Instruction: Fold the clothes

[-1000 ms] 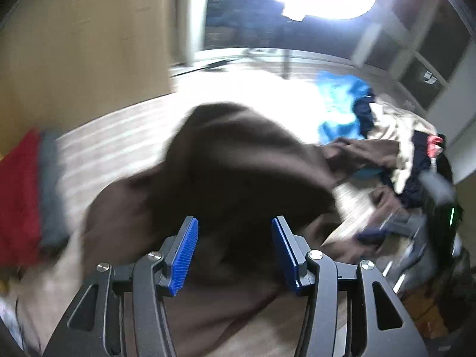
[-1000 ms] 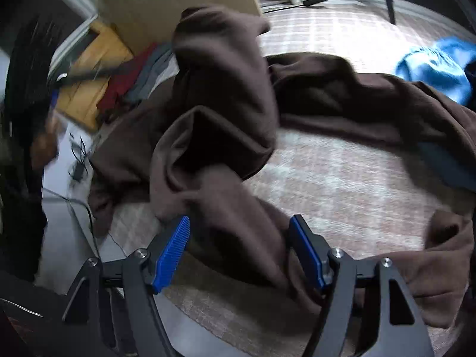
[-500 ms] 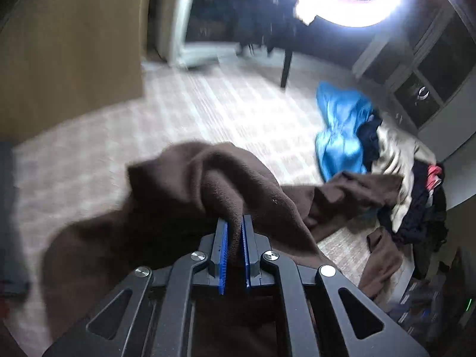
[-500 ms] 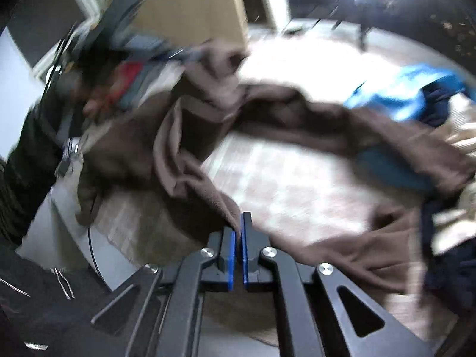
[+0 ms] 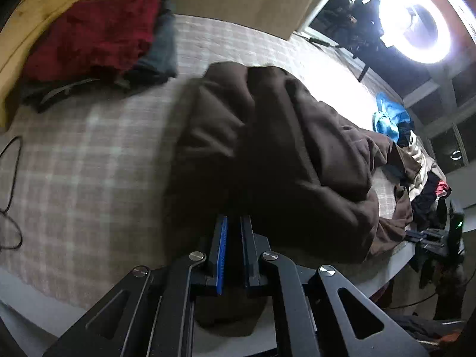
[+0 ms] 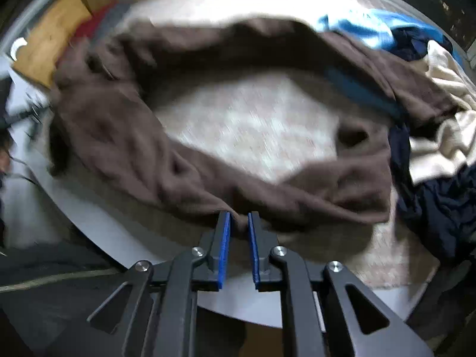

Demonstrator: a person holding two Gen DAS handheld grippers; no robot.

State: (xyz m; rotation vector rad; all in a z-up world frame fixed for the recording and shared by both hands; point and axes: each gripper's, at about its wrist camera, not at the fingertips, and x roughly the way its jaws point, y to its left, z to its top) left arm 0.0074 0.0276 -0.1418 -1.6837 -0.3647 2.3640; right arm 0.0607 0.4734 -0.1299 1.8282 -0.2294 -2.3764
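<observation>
Your left gripper [image 5: 234, 223] is clenched on a fold of the dark brown fleece garment [image 5: 276, 160], which bunches up directly ahead of its blue-padded fingers [image 5: 221, 250] and sprawls away to the right across the pale checked bed cover [image 5: 89, 160]. Your right gripper [image 6: 238, 220] pinches the same brown garment [image 6: 142, 154] at its near edge, the jaws almost closed with cloth between them; from there the fabric loops out ahead in a ring, leaving a bare patch of cover in the middle. Ahead and to the left of your left gripper lies a folded red cloth [image 5: 95, 32] on a grey one [image 5: 162, 50]. Far right of your right gripper sits a heap of unfolded clothes: bright blue [image 6: 354, 26], cream [image 6: 440, 104] and navy [image 6: 440, 208].
</observation>
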